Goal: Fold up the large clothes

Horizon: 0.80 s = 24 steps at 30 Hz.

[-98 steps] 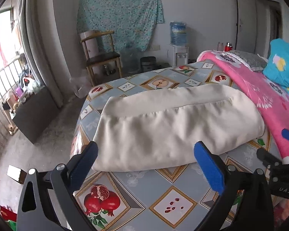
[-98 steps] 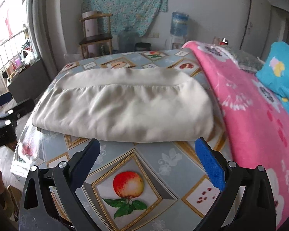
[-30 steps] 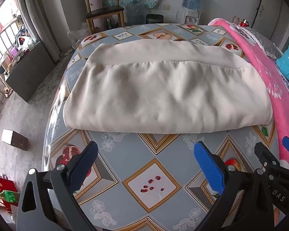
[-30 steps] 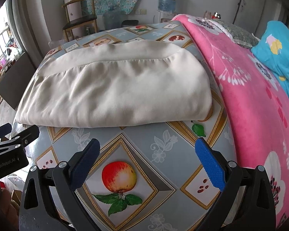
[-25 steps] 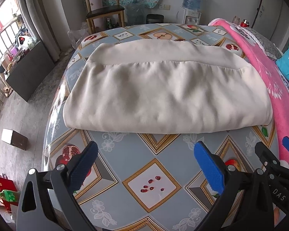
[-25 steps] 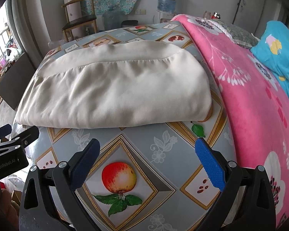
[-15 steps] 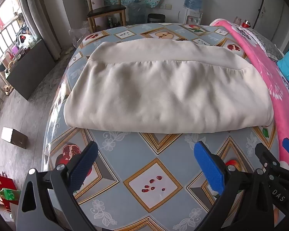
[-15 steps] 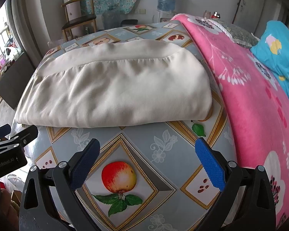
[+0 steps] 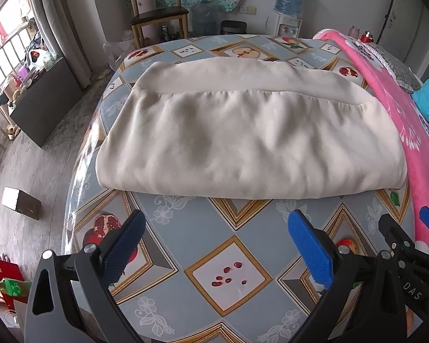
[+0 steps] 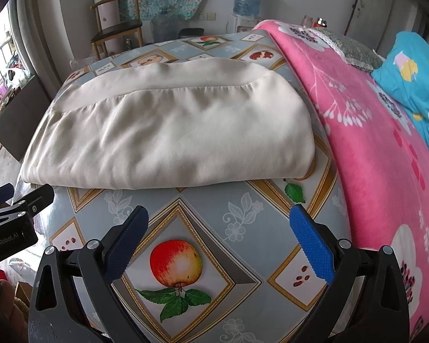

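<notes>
Left wrist view: the far edge of the bed (image 9: pixel 243 257) is hidden behind one folded cream garment (image 9: pixel 243 143), which lies across the bed's middle, its near fold parallel to the near edge. The left gripper (image 9: pixel 217 245) is spread wide, holding nothing, above bare patterned cover. The right gripper (image 9: pixel 409 240) is cut off at the frame's right edge. Right wrist view: one garment (image 10: pixel 168 134), its right end just beside one pink blanket (image 10: pixel 371 143). The right gripper (image 10: pixel 220 237) is wide apart, empty. The left gripper (image 10: pixel 11 203) is partly cropped.
</notes>
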Each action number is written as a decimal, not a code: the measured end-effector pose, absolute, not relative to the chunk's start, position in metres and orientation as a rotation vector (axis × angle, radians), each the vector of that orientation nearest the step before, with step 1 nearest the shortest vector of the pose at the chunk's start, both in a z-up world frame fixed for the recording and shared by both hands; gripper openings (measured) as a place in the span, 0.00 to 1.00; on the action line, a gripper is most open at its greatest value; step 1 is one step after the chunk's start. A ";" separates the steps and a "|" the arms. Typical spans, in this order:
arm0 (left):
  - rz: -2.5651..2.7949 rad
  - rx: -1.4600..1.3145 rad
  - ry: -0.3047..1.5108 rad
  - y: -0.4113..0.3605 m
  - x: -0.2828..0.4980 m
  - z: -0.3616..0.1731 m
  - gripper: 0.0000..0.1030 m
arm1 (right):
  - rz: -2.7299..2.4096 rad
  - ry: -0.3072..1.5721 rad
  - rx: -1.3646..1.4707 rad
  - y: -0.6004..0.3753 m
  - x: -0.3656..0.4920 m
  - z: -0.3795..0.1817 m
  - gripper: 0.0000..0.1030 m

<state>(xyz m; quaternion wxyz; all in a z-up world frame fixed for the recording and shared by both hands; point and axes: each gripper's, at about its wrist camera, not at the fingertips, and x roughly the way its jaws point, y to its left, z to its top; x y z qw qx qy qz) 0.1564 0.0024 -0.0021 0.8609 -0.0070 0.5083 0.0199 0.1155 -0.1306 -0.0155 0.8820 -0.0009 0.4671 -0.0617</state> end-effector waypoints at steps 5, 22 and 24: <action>0.044 -0.016 1.063 0.002 0.155 -0.002 0.95 | -0.129 0.973 -0.003 -0.131 0.116 -0.016 0.93; 0.044 -0.018 1.061 0.002 0.154 0.000 0.95 | -0.131 0.972 -0.005 -0.131 0.116 -0.016 0.93; 0.044 -0.017 1.061 0.002 0.155 -0.001 0.95 | -0.130 0.972 -0.006 -0.130 0.116 -0.016 0.93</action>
